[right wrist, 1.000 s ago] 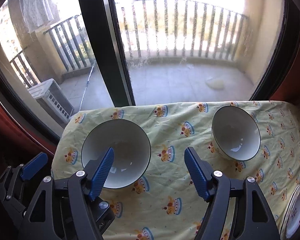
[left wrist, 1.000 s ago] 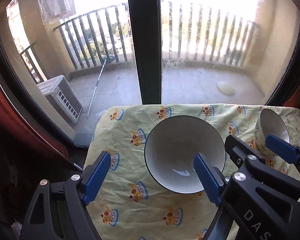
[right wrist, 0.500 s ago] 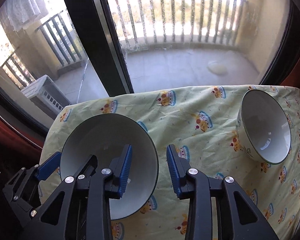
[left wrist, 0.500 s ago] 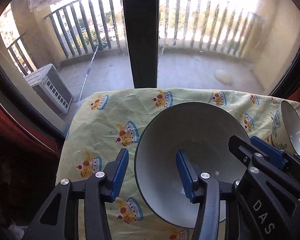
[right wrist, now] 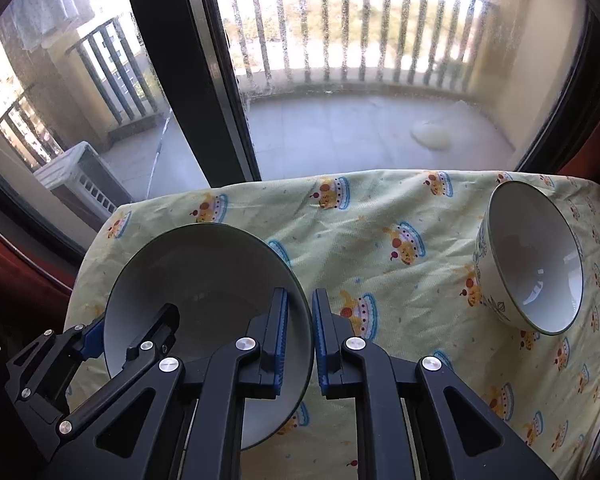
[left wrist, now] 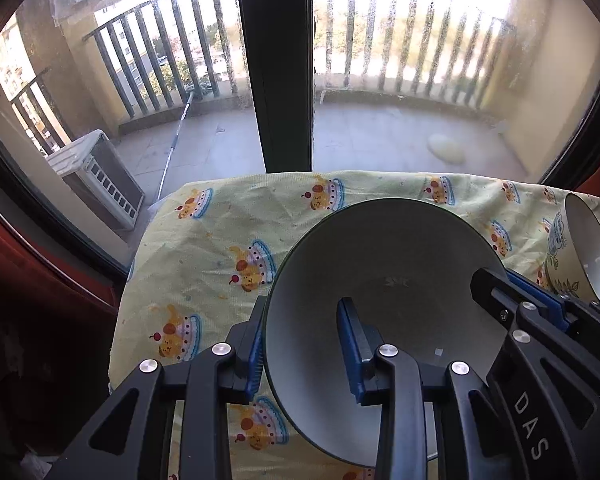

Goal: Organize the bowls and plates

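A large white bowl with a dark rim sits on the yellow cartoon-print cloth. My left gripper straddles its left rim, one blue pad outside, one inside, closed onto the wall. My right gripper is closed on the bowl's right rim, with one pad inside and one outside. A smaller patterned bowl stands on the cloth to the right, apart from both grippers.
The table edge runs along a big window with a dark frame post just beyond the cloth. A balcony with railings and an air-conditioner unit lies outside. The cloth drops off at the left edge.
Both grippers moved forward onto the large bowl and closed from wide open onto its opposite rims. The bowl now looms larger in both views.
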Tool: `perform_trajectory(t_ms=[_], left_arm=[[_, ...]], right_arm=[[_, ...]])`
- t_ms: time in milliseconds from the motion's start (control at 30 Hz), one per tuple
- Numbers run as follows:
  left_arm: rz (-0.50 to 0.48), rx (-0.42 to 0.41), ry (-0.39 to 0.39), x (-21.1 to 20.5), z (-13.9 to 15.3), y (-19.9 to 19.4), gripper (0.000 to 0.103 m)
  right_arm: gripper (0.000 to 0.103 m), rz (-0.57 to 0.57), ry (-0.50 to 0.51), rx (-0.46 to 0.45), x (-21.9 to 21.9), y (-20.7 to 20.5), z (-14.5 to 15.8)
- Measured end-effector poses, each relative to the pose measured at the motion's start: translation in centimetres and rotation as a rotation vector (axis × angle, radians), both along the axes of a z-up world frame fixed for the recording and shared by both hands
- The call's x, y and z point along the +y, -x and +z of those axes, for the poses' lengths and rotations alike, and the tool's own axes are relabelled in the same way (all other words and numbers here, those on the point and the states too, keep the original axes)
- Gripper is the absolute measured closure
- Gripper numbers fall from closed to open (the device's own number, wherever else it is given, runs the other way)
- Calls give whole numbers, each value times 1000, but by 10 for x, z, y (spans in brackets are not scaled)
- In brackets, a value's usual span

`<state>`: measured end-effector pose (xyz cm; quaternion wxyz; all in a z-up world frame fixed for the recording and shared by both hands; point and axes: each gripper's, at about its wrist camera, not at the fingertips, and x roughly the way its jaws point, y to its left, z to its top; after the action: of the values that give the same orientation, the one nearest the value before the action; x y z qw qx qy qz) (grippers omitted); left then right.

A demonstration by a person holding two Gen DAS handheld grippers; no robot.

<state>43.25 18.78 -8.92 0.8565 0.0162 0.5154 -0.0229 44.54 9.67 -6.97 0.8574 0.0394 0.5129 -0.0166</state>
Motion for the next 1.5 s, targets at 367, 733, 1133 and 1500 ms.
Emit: perform_trajectory(t_ms=[367,733,1133,1500], left_arm=[[-9,39,20,-7,1,34,70],[-7,37,38,-22,13,81,70],[28,34,29,-55,26,136,70],[86,-5,25,-100,56,184,70]], right_arm=[[87,-1,16,37,-5,32,3],[87,-4,27,46,-19,81,16],[87,26,-8,47,-52,132,27],[87,74,-27,17,-99,175,52]])
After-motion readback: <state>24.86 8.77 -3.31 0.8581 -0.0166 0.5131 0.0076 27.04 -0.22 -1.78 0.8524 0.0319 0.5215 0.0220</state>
